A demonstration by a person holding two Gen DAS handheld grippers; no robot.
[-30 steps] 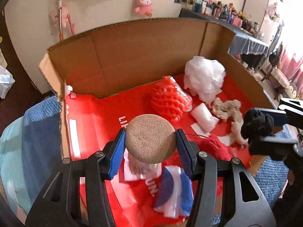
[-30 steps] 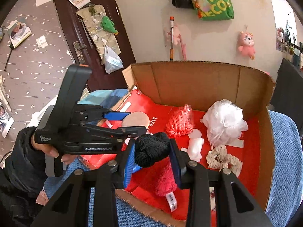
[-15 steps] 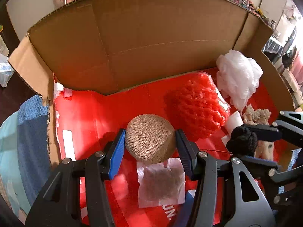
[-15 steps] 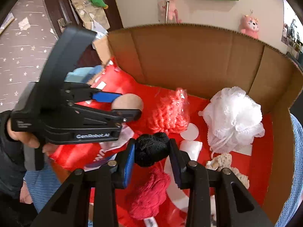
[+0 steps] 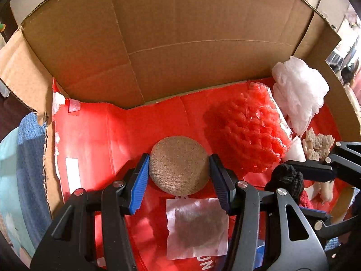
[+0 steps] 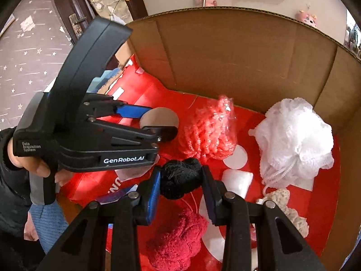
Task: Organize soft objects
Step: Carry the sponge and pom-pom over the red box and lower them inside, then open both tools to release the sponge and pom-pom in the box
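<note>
Left claw [image 5: 179, 176] pinches a round tan sponge puff [image 5: 178, 164] by its opposite edges, low over the red liner [image 5: 94, 135] of the open cardboard box [image 5: 180, 45]. Right claw [image 6: 181, 180] pinches a black yarn ball [image 6: 180, 177] across its middle, above a crimson knitted piece [image 6: 178, 244] in the same box.

Handling, judged:
- Puff: light, compressible, matte weave, so slip looks unlikely. The edge hold suits it; a harder squeeze would likely fold the disc.
- Yarn ball: light and squashy. Loose strands may snag on the pads at release. A hold across the bulk is better than one on a stray loop.
- Both should tolerate being dropped.

Already lying in the box: red mesh netting [image 5: 246, 135], white bath pouf [image 6: 295, 140], beige knitted piece [image 6: 286, 205], white foam block [image 6: 237, 180], clear sachet with dark contents [image 5: 196, 228].

Hard to make out:
- Whether the puff touches the liner; its underside is hidden.
- The yarn ball's lower half, behind the claw fingers.
- The near box wall, cut off in both views.
- The printed lettering on the liner, only partly legible.
</note>
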